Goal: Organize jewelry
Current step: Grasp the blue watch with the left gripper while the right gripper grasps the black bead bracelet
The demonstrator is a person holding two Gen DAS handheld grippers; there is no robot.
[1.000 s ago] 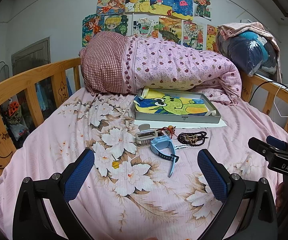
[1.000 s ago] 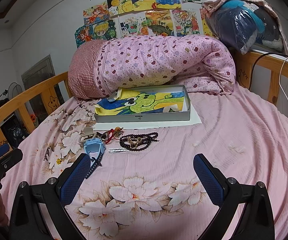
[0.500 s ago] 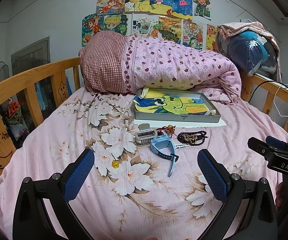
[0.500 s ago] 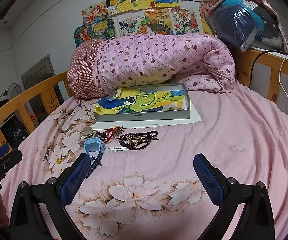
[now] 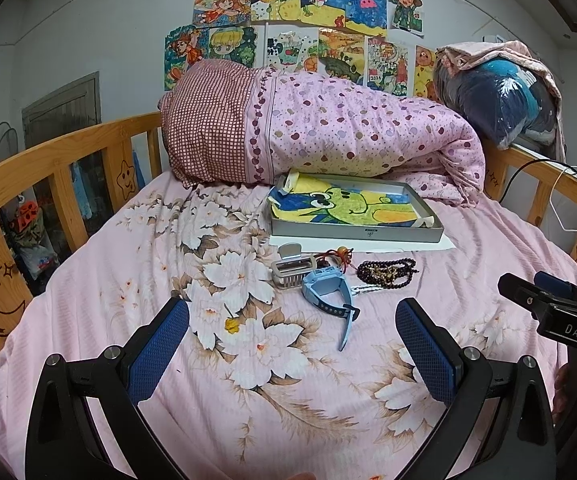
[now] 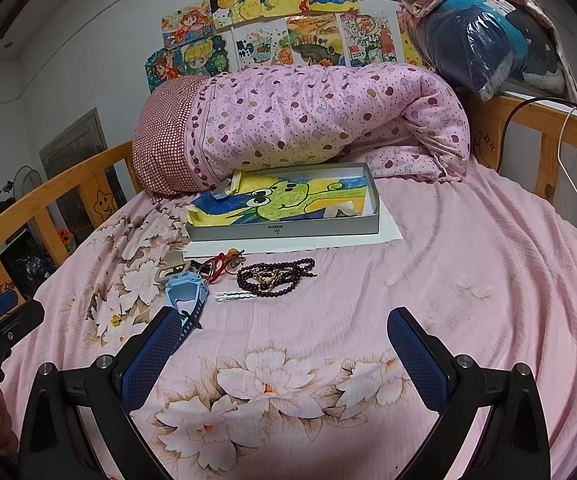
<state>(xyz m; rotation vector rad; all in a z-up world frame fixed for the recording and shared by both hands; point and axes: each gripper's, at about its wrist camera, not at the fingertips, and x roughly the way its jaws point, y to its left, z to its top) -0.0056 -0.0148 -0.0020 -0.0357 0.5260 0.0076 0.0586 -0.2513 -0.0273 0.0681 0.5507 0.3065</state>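
Note:
A small heap of jewelry lies mid-bed: a light blue watch (image 5: pixel 328 294) (image 6: pixel 186 294), a dark bead necklace (image 5: pixel 384 271) (image 6: pixel 274 276), a red cord charm (image 5: pixel 334 257) (image 6: pixel 222 266), a white hair clip (image 6: pixel 234 296) and a silver-grey clip-like piece (image 5: pixel 292 270). Behind them stands a grey tray (image 5: pixel 356 234) (image 6: pixel 284 230) lined with a frog drawing. My left gripper (image 5: pixel 292 340) is open and empty, short of the watch. My right gripper (image 6: pixel 284 344) is open and empty, in front of the beads.
The bed has a pink flowered sheet (image 5: pixel 248 360) and wooden rails (image 5: pixel 48 152) on both sides. A rolled pink quilt (image 5: pixel 328 140) lies behind the tray. A bagged bundle (image 6: pixel 488 40) sits at the far right corner. A white sheet of paper (image 6: pixel 388 232) lies under the tray.

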